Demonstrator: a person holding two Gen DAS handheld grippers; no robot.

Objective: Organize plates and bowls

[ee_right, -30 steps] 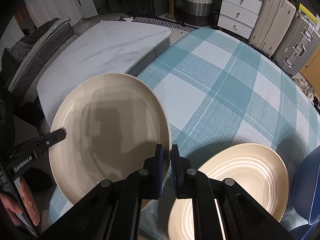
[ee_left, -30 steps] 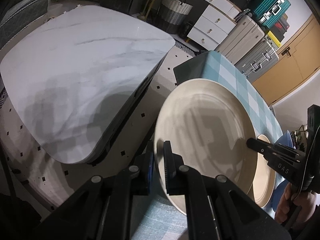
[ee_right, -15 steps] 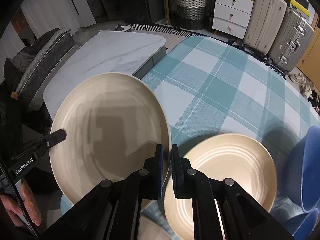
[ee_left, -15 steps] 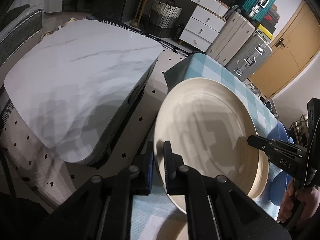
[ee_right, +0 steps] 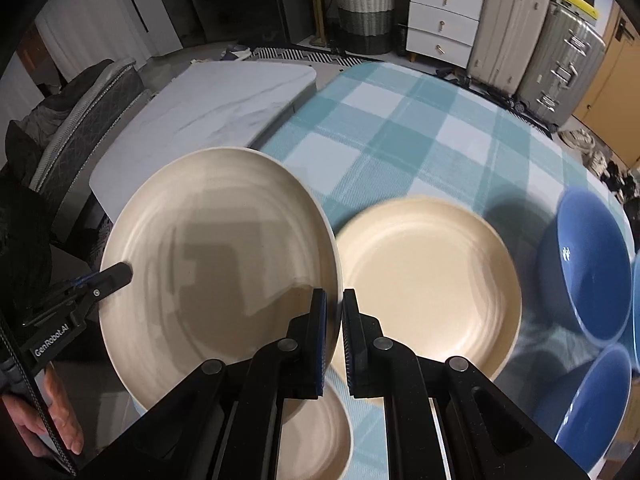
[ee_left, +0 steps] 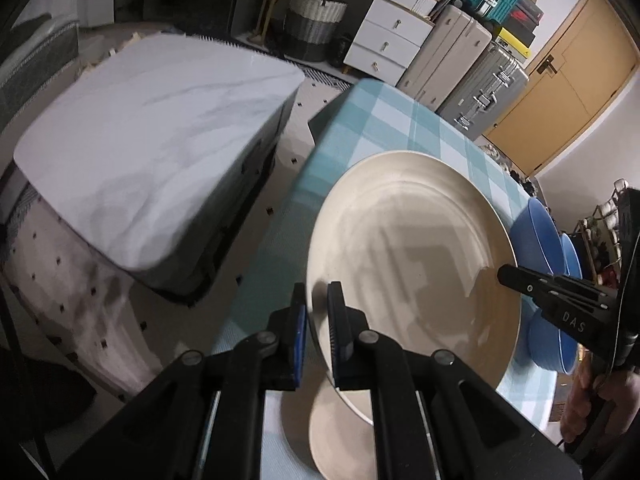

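Note:
A large cream plate (ee_left: 412, 264) (ee_right: 216, 264) is held in the air by both grippers. My left gripper (ee_left: 317, 312) is shut on its near-left rim; it also shows in the right wrist view (ee_right: 102, 280). My right gripper (ee_right: 334, 320) is shut on the opposite rim; it also shows in the left wrist view (ee_left: 516, 276). A second cream plate (ee_right: 428, 280) lies on the checked tablecloth (ee_right: 420, 132) just right of the held one. Another cream plate (ee_right: 316, 436) (ee_left: 316, 432) lies partly under it. Blue bowls (ee_right: 588, 272) (ee_left: 540, 236) sit at the table's right.
A white marble-look low table (ee_left: 152, 152) (ee_right: 208, 120) stands left of the checked table, with a floor gap between. Suitcases (ee_right: 556, 60), white drawers (ee_right: 444, 24) and a woven basket (ee_right: 364, 12) line the far wall. A dark padded chair (ee_right: 80, 116) is at left.
The held plate has moved right, over the checked table, toward the plate lying there. The blue bowls have come into view. Both grippers stay shut on the rim.

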